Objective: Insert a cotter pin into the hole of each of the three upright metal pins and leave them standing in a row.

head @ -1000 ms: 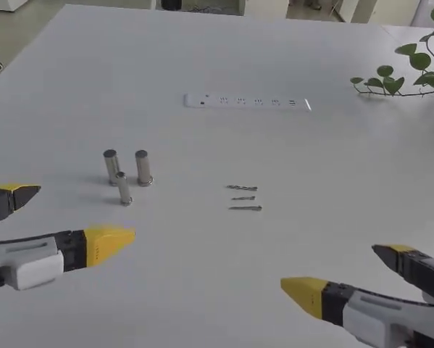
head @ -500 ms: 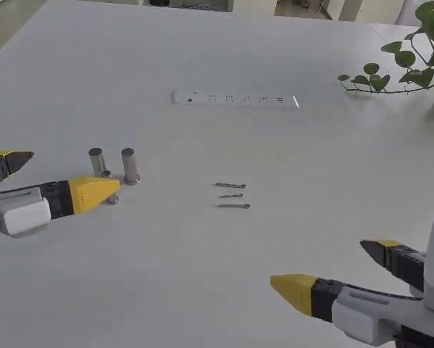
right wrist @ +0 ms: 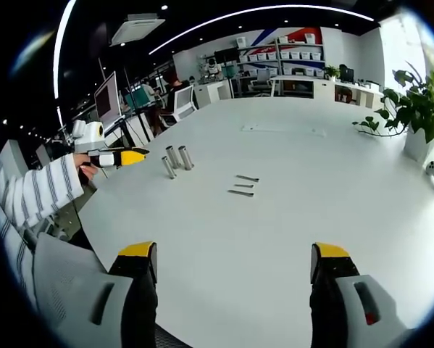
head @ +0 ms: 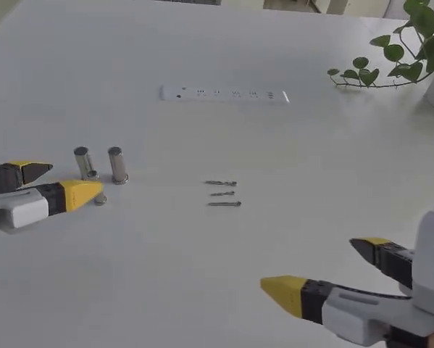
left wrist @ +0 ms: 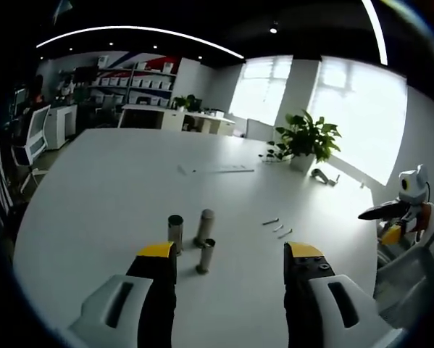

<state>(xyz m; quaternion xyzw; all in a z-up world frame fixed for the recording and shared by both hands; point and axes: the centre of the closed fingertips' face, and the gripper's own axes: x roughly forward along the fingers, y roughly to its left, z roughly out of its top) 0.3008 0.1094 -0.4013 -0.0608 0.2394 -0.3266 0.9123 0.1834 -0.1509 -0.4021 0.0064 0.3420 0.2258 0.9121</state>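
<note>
The left gripper (head: 77,179) is at the left edge of the table (head: 202,290) in the head view, jaws spread and holding nothing; in its own view the left gripper (left wrist: 231,254) looks along the table with the three pins (left wrist: 195,239) just ahead. All three pins stand upright in a tight triangle, two side by side at the back and a shorter-looking one in front; in the head view the back two pins (head: 99,163) are just beyond the yellow jaw tips. The front pin (head: 99,198) is partly hidden behind the lower jaw, so it seems close to the tip, though I cannot tell if they touch.

The three cotter pins (head: 222,193) lie loose and flat on the table, parallel, one below another, well apart from the pins on their right; they also show as thin slivers in the left gripper view (left wrist: 278,227) and the right gripper view (right wrist: 243,185).

The right gripper (head: 306,264) hangs low at the near right, jaws wide apart and empty, well short of the cotter pins; its own view shows the right gripper (right wrist: 232,252) with bare table between the tips.

A white power strip (head: 224,94) lies farther back; a leafy plant (head: 398,58) is at the far right corner.
</note>
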